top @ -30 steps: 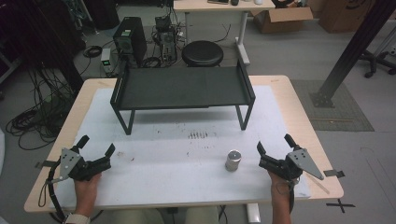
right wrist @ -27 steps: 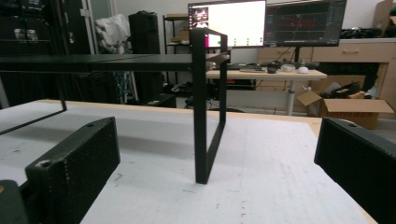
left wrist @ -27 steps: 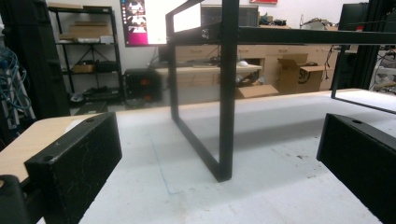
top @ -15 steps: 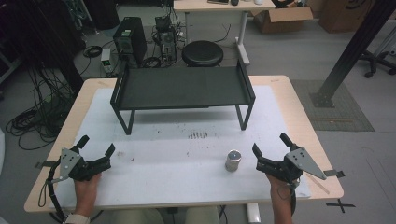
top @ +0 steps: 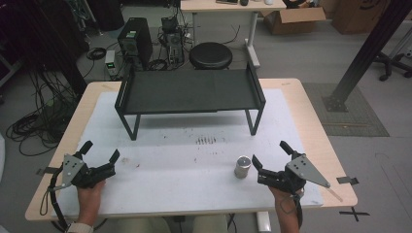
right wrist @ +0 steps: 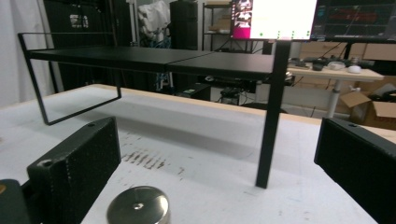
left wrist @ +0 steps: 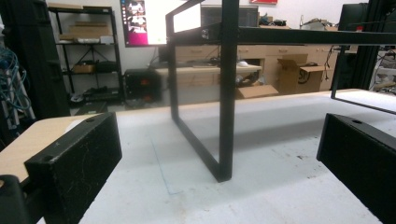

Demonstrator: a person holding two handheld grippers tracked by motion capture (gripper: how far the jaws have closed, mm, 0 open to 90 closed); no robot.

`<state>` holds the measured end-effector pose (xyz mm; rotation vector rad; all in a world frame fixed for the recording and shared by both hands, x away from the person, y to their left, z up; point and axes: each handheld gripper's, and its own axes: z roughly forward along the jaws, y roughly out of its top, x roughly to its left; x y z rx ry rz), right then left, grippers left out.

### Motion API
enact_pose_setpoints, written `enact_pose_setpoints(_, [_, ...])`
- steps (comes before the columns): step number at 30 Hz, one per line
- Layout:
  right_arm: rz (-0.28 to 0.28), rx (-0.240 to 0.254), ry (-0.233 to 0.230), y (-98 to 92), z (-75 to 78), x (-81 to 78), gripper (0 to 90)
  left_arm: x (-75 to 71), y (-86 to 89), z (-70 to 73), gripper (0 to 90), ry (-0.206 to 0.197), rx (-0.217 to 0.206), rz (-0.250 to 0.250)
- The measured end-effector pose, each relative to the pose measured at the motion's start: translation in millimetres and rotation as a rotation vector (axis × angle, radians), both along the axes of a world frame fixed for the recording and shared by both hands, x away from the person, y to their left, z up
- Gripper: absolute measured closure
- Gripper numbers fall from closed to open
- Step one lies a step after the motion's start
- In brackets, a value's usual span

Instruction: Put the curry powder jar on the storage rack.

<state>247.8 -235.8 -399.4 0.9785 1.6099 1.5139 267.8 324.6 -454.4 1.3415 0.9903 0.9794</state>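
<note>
While both hands rest at the near edge of the table, the right tongs sit just right of the can, jaws spread wide, holding nothing. Can stands upright on the white mat, near-right part of the table, close to the left jaw tip of the right tongs but apart from it. In the right gripper view the can's metal lid shows low between the jaws, nearer the left one, no contact visible.

Left tongs are at the near-left of the table, jaws also spread, empty, well apart from the can. Left gripper view looks between the open jaws at a leg of the rack.

Rack is black, stands on its legs at the far half of the table, nothing on its shelf. Dark smudges mark the mat between rack and can.
</note>
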Motion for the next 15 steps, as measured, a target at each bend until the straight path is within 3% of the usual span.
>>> enact_pose_setpoints(4, [0.026,0.009,0.018,6.2,-4.5,0.4,0.0,-0.1,0.1,0.0,0.3,-0.001,-0.001,0.000])
enact_pose_setpoints(10, [0.060,-0.026,0.054,16.3,-11.3,1.2,0.1,-0.2,0.2,-0.1,0.3,-0.002,-0.003,0.000])
enact_pose_setpoints(15, [0.086,-0.048,0.115,22.5,-18.0,2.9,1.2,-0.3,0.2,-0.1,0.3,-0.003,-0.005,0.000])
